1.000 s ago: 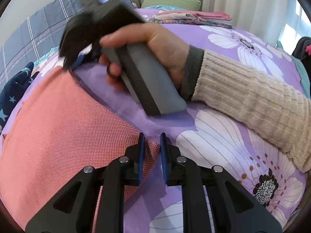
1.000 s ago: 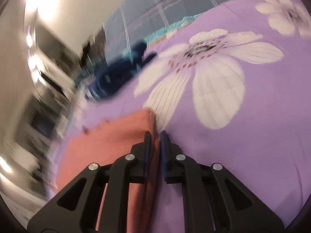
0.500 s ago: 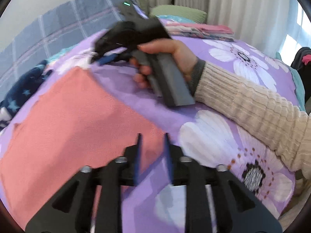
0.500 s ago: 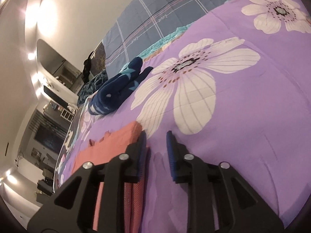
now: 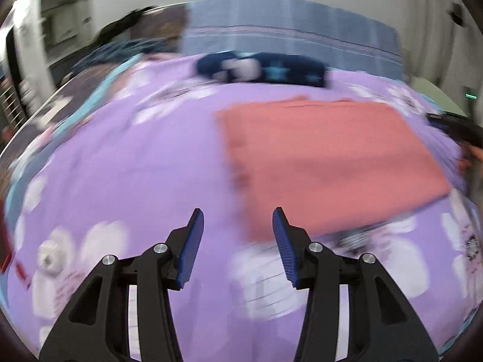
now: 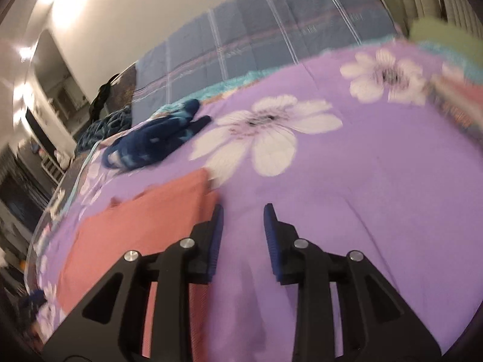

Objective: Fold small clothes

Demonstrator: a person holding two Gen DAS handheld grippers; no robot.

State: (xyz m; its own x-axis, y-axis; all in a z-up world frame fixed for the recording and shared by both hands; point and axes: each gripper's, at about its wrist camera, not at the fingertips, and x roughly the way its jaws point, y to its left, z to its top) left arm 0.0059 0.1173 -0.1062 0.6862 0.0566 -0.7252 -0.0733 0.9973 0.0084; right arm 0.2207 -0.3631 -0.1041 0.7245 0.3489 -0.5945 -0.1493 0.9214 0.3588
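Nearby, a navy starred garment (image 5: 271, 71) lies crumpled beyond the folded coral cloth (image 5: 329, 160), which rests flat on the purple flowered bedspread (image 6: 362, 181). Both grippers, left (image 5: 238, 223) and right (image 6: 243, 221), hover spread and empty. Plaid bedding (image 6: 271, 33) lines the wall.

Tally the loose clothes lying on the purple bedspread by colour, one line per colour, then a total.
Salmon-pink: 1, the flat folded garment
Navy with pale stars: 1, the bunched garment near the plaid headboard
Total: 2
A blurred, mixed-colour stack at the right edge of the right wrist view is too smeared to count.
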